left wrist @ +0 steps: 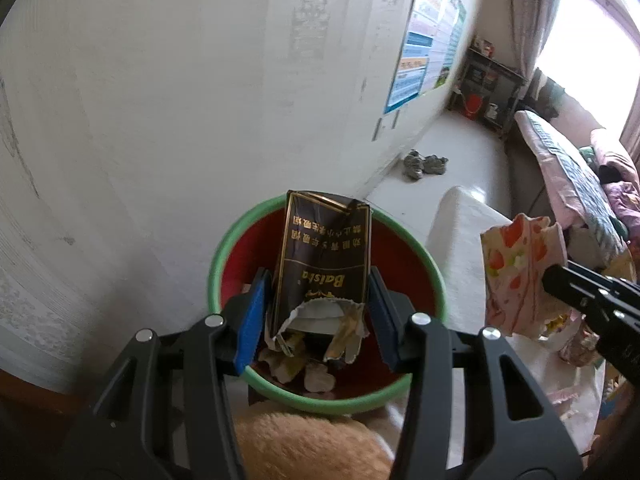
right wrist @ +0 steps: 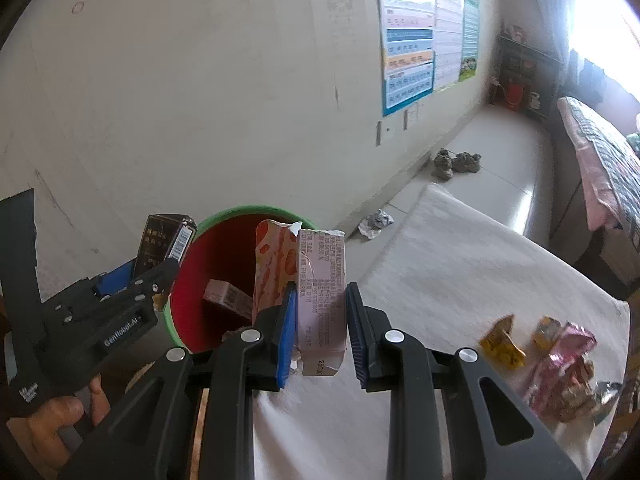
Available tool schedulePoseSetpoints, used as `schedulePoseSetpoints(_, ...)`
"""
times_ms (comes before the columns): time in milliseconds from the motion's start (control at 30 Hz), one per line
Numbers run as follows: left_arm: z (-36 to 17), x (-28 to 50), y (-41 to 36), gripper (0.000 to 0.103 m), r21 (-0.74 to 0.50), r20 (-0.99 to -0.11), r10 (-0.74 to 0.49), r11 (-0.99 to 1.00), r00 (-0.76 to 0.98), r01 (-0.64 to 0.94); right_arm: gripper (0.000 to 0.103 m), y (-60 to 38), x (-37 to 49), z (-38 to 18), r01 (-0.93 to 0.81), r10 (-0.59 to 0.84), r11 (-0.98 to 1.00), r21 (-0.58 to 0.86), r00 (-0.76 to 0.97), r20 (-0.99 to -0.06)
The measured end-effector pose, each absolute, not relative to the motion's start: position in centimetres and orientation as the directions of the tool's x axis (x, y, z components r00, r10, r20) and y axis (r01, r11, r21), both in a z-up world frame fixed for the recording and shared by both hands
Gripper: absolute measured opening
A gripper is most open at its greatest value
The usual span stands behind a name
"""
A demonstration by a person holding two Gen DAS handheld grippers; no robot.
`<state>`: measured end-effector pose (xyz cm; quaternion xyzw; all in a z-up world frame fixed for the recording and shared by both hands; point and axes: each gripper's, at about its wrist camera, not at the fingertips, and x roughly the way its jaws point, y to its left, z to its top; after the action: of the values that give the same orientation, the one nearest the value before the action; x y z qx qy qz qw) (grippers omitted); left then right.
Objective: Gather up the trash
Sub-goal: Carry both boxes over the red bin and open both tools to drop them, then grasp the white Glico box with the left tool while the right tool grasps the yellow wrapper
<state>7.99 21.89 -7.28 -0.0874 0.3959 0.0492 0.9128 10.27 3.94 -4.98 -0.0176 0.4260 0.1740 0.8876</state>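
Note:
A red bin with a green rim (left wrist: 218,264) (right wrist: 212,220) stands by the wall and holds several scraps. My left gripper (left wrist: 320,304) sits over it with its jaws apart around a torn dark cigarette pack (left wrist: 324,256), with gaps on both sides; it also shows in the right wrist view (right wrist: 160,240). My right gripper (right wrist: 320,320) holds a pink strawberry-print carton (right wrist: 320,280) beside the bin's rim; the carton touches the left pad, with a small gap at the right. The carton shows in the left wrist view (left wrist: 520,272).
A white table (right wrist: 460,272) carries yellow and pink wrappers (right wrist: 552,356) at its right. A crumpled wrapper (right wrist: 376,222) and a pair of shoes (right wrist: 456,162) lie on the floor by the wall. A bed (right wrist: 600,152) stands at the right.

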Motion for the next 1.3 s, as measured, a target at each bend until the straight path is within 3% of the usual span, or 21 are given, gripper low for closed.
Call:
schedulePoseSetpoints(633, -9.5, 9.1, 23.9, 0.046, -0.170, -0.776, -0.009, 0.966, 0.630, -0.196, 0.024, 7.8, 12.6, -7.7, -0.362, 0.288, 0.928, 0.093, 0.536, -0.793)
schedulePoseSetpoints(733, -9.6, 9.2, 24.1, 0.051, -0.173, -0.781, 0.005, 0.959, 0.625, -0.224, 0.025, 8.0, 12.7, -7.9, -0.359, 0.287, 0.929, 0.092, 0.538, -0.792)
schedulePoseSetpoints(767, -9.7, 9.3, 24.2, 0.060, -0.177, -0.784, 0.004, 0.957, 0.621, -0.230, 0.028, 8.0, 12.9, -8.1, -0.357, 0.289, 0.929, 0.098, 0.535, -0.794)
schedulePoseSetpoints(833, -9.8, 9.2, 24.4, 0.067, -0.185, -0.787, 0.009, 0.950, 0.617, -0.250, 0.036, 7.9, 13.0, -8.1, -0.351, 0.293, 0.930, 0.106, 0.537, -0.791)
schedulePoseSetpoints(1300, -9.2, 8.7, 22.1, 0.067, -0.161, -0.793, -0.002, 0.965, 0.610, -0.205, 0.038, 4.2, 11.3, -6.5, -0.304, 0.310, 0.939, 0.158, 0.556, -0.772)
